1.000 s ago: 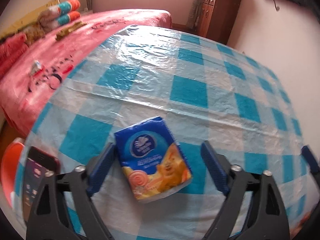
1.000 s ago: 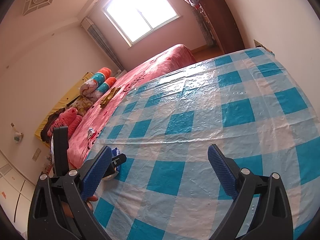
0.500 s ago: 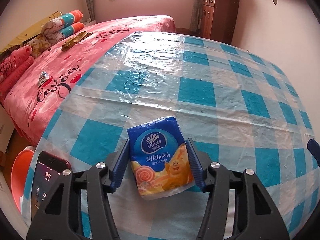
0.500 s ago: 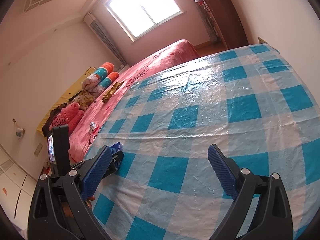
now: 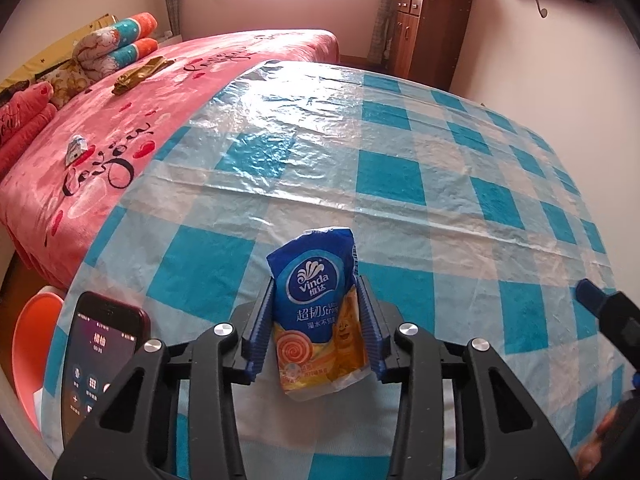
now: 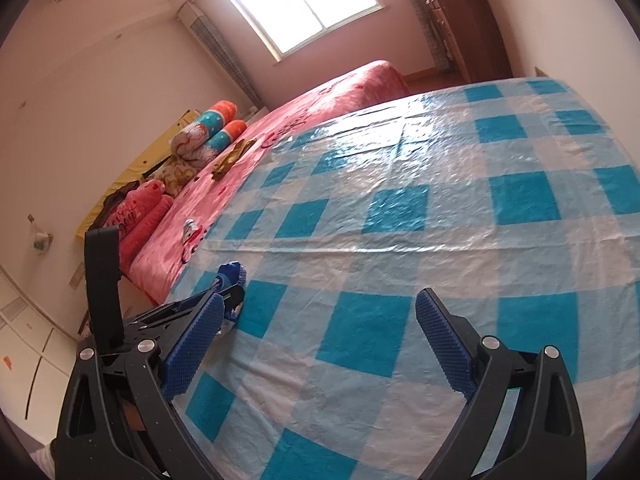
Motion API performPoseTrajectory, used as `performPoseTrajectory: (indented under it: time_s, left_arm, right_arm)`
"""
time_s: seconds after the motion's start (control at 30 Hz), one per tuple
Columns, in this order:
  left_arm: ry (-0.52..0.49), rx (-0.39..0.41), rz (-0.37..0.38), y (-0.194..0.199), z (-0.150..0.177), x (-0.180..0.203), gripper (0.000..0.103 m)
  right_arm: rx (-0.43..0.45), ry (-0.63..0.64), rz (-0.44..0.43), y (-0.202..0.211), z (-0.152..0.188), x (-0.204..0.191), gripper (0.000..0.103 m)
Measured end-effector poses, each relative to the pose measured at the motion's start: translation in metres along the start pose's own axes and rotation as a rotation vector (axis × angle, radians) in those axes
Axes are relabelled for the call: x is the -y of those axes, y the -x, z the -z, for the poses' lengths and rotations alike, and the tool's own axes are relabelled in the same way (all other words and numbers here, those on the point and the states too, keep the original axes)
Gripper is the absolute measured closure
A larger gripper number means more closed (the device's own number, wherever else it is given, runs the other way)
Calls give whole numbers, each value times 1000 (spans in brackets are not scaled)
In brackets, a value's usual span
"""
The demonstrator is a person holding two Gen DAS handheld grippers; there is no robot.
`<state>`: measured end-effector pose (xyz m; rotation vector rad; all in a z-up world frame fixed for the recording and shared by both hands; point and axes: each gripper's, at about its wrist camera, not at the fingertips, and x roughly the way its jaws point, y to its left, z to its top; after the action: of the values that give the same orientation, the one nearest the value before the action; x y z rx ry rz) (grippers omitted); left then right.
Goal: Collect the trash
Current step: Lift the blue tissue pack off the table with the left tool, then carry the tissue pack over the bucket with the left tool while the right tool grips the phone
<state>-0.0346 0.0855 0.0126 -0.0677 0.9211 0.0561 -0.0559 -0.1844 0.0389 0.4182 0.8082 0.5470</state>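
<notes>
1. The tissue pack [image 5: 318, 312], blue on top with an orange printed lower half, sits clamped between the blue pads [image 5: 261, 326] of your left gripper [image 5: 316, 320], squeezed narrow at the sides.
2. Your left gripper has closed onto the pack from both sides; the pack's crumpled top edge sticks up past the fingertips, over the near part of the table.
3. In the right wrist view the same pack [image 6: 231, 274] shows only as a small blue tip, far left over the table's left edge.
4. Your right gripper [image 6: 320, 346] is spread wide with nothing between its pads [image 6: 442, 346]; it hovers over the near side of the checked tablecloth [image 6: 400, 240], well apart from the pack.
5. The tablecloth [image 5: 380, 168] is blue-and-white plastic, wrinkled and glossy.
6. A phone [image 5: 100, 356] with a lit screen is mounted on the left gripper's left side.
7. Beyond the table lies a pink bed [image 5: 132, 120] with rolled blankets [image 5: 116, 46], and a brown cabinet [image 5: 430, 36] stands against the far wall.
</notes>
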Motion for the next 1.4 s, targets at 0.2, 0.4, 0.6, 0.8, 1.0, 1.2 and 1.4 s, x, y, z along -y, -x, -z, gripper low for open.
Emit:
performPoseTrajectory:
  time_s: [0.2,0.4,0.6,0.8,1.0,1.2,1.4]
  left_arm:
    - [-12,-9,56,10,12,-6,64]
    - [-15,-3,101,27,23,-15,64]
    - [-10,17,127,48,30,-26,64]
    - [10,35,137,65,36,-44,64]
    - [32,49,144,79,42,-63,64]
    - [45,70,144,93,47,-80,64]
    - [71,87,142,100,51,-98,64]
  right_arm:
    - [-48,-2,-71,-12,3,-9,8]
    - [-88,-4,-94,-23,6,-19,8]
    - [-102,83,-49,-30,12,-45,27]
    - [-120,158,-19,-43,26,-75,53]
    - [-121,205,-27,-49,31,-98,66]
    - [-125,251,-53,-54,35,-126,67]
    - [-135,295,-63,-57,38,-151,70]
